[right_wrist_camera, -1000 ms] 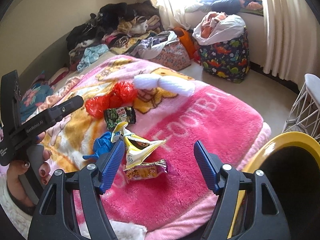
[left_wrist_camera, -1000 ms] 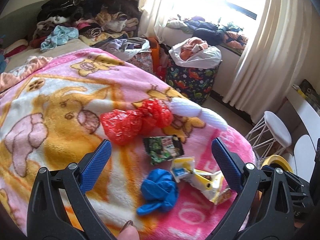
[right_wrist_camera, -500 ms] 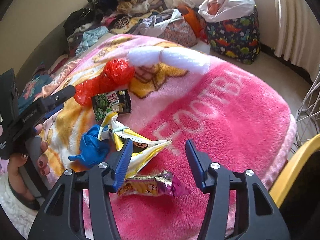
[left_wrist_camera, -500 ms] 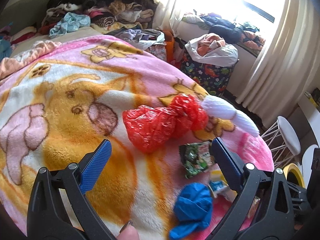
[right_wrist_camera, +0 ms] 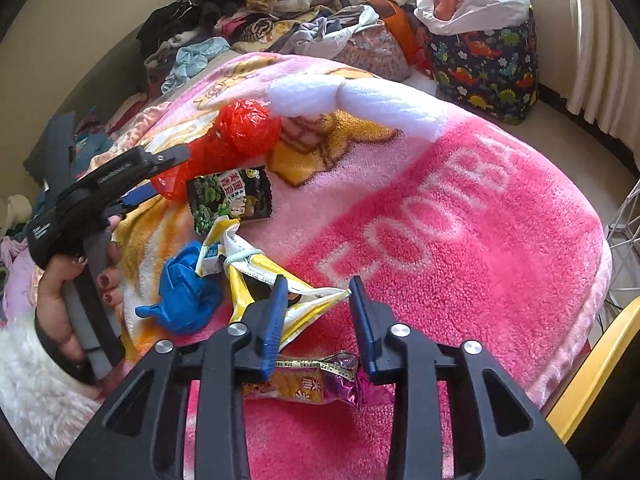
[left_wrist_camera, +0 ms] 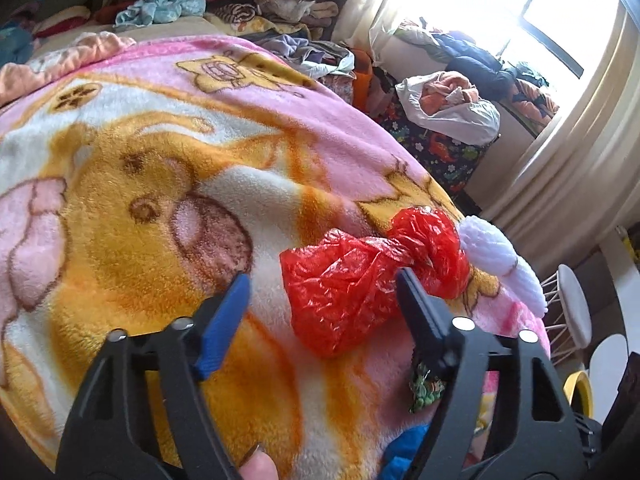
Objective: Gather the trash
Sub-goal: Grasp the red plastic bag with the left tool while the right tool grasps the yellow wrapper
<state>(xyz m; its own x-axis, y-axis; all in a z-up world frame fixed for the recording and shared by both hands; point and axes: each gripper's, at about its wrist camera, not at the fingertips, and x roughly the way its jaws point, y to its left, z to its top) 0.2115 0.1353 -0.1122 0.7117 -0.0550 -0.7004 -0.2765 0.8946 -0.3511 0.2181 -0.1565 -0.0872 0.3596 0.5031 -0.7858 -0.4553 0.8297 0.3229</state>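
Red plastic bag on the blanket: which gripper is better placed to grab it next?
Left. The left gripper already straddles the red plastic bag, its jaws closing around it. The right gripper is down by the yellow wrapper, closing there.

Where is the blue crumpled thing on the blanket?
In the right wrist view, the blue crumpled thing lies on the blanket at lower left, touching the yellow wrapper, below the green snack packet.

This is a bedroom in a home: a bed (left_wrist_camera: 280,128) under a pink cartoon fleece blanket (right_wrist_camera: 460,240) fills most of both views. Heaps of clothes (left_wrist_camera: 256,4) lie behind it, a dinosaur-print laundry bag (right_wrist_camera: 488,60) stands stuffed on the floor, and cream curtains (left_wrist_camera: 560,140) hang at a bright window (left_wrist_camera: 560,12), whose sill seems piled with more clothing.
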